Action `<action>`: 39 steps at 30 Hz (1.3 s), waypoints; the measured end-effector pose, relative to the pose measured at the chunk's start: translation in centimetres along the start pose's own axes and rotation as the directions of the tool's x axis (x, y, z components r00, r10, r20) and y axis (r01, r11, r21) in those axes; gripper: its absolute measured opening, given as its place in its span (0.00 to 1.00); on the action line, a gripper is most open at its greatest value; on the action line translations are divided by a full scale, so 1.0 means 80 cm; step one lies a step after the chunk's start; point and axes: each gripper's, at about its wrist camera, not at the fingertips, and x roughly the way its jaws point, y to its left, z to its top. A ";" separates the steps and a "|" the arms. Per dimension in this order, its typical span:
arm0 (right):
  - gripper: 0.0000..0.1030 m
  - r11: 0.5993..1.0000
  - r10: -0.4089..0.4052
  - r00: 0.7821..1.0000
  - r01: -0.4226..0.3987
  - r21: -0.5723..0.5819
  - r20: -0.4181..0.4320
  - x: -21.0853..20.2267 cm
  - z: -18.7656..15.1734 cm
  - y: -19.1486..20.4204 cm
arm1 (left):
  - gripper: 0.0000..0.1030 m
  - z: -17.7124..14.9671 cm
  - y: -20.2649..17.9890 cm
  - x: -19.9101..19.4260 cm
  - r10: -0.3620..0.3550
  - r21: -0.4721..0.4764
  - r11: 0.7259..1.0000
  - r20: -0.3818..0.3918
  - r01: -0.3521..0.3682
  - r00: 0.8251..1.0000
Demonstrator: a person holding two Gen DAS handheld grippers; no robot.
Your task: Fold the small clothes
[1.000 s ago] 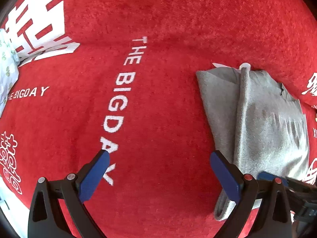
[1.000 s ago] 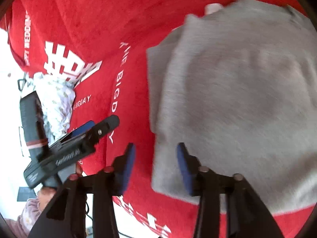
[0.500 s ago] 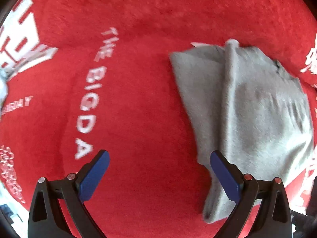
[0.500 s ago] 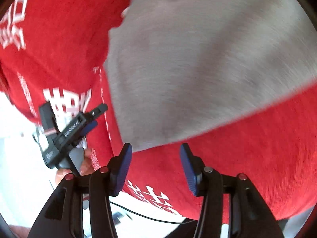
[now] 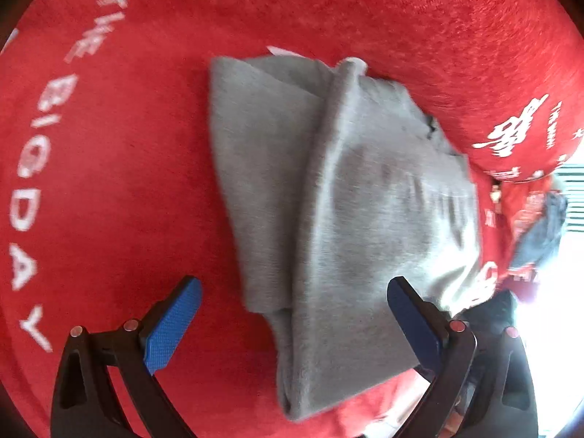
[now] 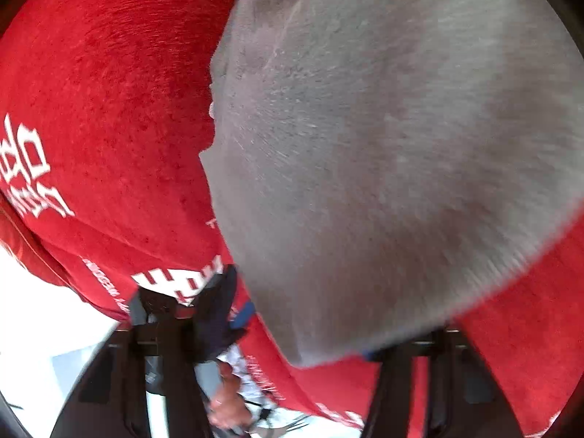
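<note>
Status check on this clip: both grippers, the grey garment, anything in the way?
Left gripper open, jaws wide over grey garment's near end. Right gripper jaws closing at garment edge, grip unclear. Garment half-folded on red blanket. Nothing blocking.

The grey garment (image 5: pixel 365 200) is soft, matt knitted cloth with a faintly fuzzy nap. Beneath it the red cover (image 5: pixel 127 182) is plush, matt pile with white printed lettering. The left claw (image 5: pixel 292 317) has matt black plastic arms and textured blue pads.

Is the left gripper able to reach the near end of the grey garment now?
Probably yes: the left gripper is open, the grey garment already lies between its jaws on the red blanket, and nothing covers it.
</note>
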 end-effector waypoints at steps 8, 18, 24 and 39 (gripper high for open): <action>0.08 0.980 0.173 0.983 -0.178 -0.087 -0.060 -0.028 0.010 0.048 | 0.99 0.032 -0.035 0.025 -0.192 -0.031 0.981 -0.025 0.191 0.981; 0.15 0.976 -0.092 0.981 0.056 -0.208 -0.168 -0.010 0.009 0.053 | 0.30 0.052 -0.124 0.066 0.020 0.131 0.991 -0.037 -0.015 0.999; 0.53 0.908 -0.278 0.920 0.158 -0.388 -0.277 -0.033 0.005 0.081 | 0.30 0.043 -0.137 0.042 0.057 0.172 0.983 0.040 -0.063 0.998; 0.00 0.719 -0.459 0.888 0.367 -0.590 -0.008 0.027 0.130 0.126 | 0.29 0.033 -0.218 0.017 0.187 0.242 0.946 0.141 -0.217 0.972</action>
